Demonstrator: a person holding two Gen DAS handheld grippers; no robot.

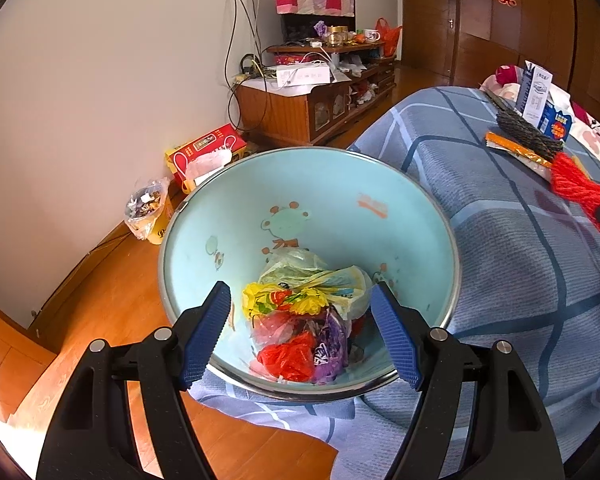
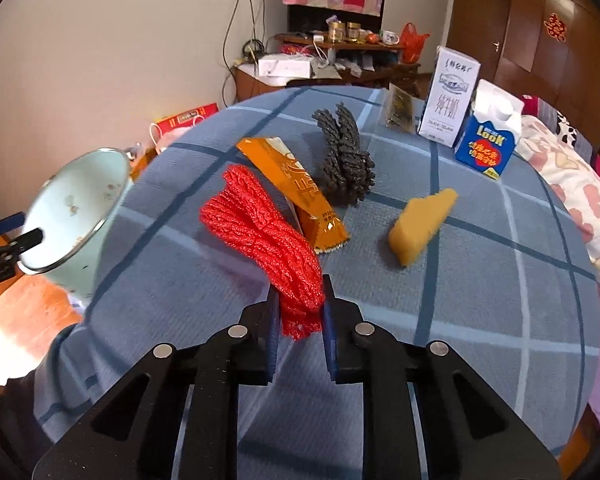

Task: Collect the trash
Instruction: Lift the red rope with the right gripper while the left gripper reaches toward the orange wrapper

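Closest in the right wrist view, the right gripper [image 2: 300, 312] is clamping the near end of one red rope bundle [image 2: 262, 236], its blue pads [image 2: 328, 340] pressing in from both sides while the rest of the bundle is hanging forward over the blue plaid bedspread [image 2: 480, 300]. Just behind the bundle, one orange wrapper [image 2: 296, 188] is lying flat, its near end partly hidden by the rope. One yellow wedge-shaped sponge [image 2: 422, 226] is sitting to the right, apart from the wrapper. One dark grey rope bundle [image 2: 346, 160] is lying beyond the wrapper. Farther back, two cartons are standing upright side by side: a blue one [image 2: 486, 140] and a taller white one [image 2: 452, 98], with one small clear packet [image 2: 398, 110] leaning to their left.

In the left wrist view, the left gripper [image 1: 300, 332] is hovering with its jaws spread wide and holding nothing, framing one pale blue trash bin [image 1: 204, 256] that is leaning against the bed edge. Crumpled plastic bags and wrappers [image 1: 304, 320] are piling at its bottom. Beyond it, on the wooden floor [image 1: 112, 300], one clear bag of scraps [image 1: 146, 210] and one red box [image 1: 206, 152] are sitting by the wall, and a cluttered wooden cabinet [image 1: 296, 112] is standing farthest back.
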